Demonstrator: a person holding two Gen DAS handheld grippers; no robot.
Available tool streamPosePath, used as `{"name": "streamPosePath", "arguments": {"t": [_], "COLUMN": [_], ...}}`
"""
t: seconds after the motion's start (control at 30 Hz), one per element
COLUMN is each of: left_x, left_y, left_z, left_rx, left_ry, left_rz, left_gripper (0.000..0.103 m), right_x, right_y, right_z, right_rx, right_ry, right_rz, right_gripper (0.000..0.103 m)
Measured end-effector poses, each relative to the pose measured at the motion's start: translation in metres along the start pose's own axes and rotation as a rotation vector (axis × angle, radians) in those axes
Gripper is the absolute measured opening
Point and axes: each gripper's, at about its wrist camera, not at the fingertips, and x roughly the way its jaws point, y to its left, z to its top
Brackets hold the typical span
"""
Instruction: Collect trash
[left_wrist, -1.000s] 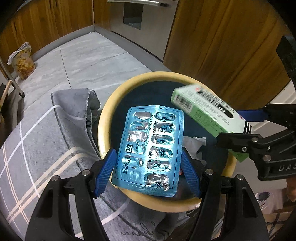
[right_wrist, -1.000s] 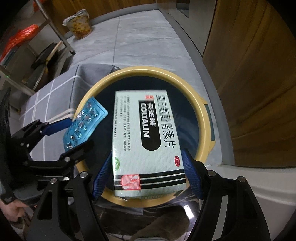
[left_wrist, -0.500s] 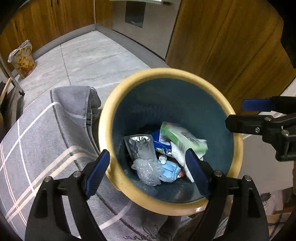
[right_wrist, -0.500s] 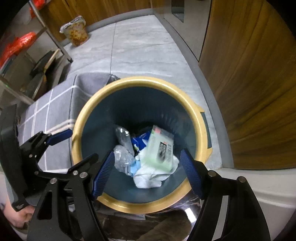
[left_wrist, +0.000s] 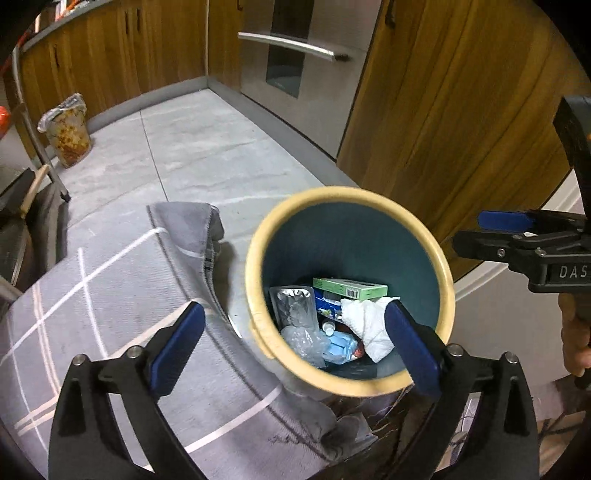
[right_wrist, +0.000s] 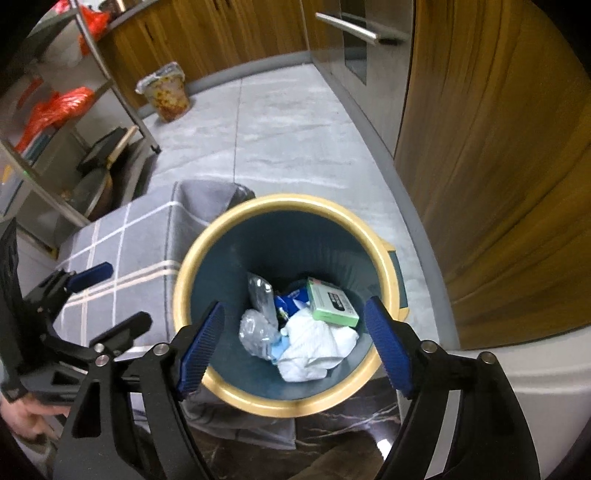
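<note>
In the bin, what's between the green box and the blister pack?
A blue wrapper lies between the green box and the blister pack; clearest in the right wrist view, at the bin bottom.

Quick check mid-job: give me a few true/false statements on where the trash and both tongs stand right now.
1. The left tongs are open and hold nothing. True.
2. The right tongs grip the green medicine box. False: the green medicine box lies inside the bin, and those tongs are open and empty.
3. The silver blister pack lies in the bin among other trash. True.
4. The bin has a lid on it. False: it is open at the top, so the white crumpled tissue shows inside.
5. The bin stands beside a grey checked cloth. True.
</note>
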Motion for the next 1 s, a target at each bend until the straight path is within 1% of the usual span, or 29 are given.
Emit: {"name": "streamPosePath", "arguments": {"t": [0.13,0.23,0.37,0.47,0.63,0.8,1.0], "left_x": [-0.03,-0.051,-0.071,-0.086,-0.106,-0.124,-0.129], "left_y": [0.005,0.005,0.004,0.001,-0.002,-0.002,-0.004], "left_z": [-0.004,-0.008,-0.016,-0.023,-0.04,-0.058,-0.072], "left_rx": [-0.002,0.006,0.013,0.017,0.022,0.0,0.022], "left_ry": [-0.034,-0.061,-0.077,-0.108,-0.153,-0.202,-0.231], "left_rz": [0.021,0.029,0.019,0.021,0.036,0.027,0.044], "left_gripper": [0.097,0.097,0.097,0.097,0.097,0.097,0.097], "right_x": [-0.028,-0.05,-0.071,-0.086,-0.101,-0.11,-0.114], "right_y": [0.011,0.016,0.024,0.025,0.027,0.035,0.038], "right_z": [-0.01,-0.025,-0.05,-0.074,-0.105,-0.127,-0.133], "right_rx": [-0.023,0.001,0.009,0.054,0.079,0.054,0.044], "right_ry": [-0.063,-0.128,-0.186,-0.247,-0.337,-0.408,-0.465], "right_rz": [-0.024,-0.027,-0.032,-0.022,-0.03,-0.045,-0.07], "right_gripper": [0.085,0.09,0.091,0.091,0.092,0.093,0.093]}}
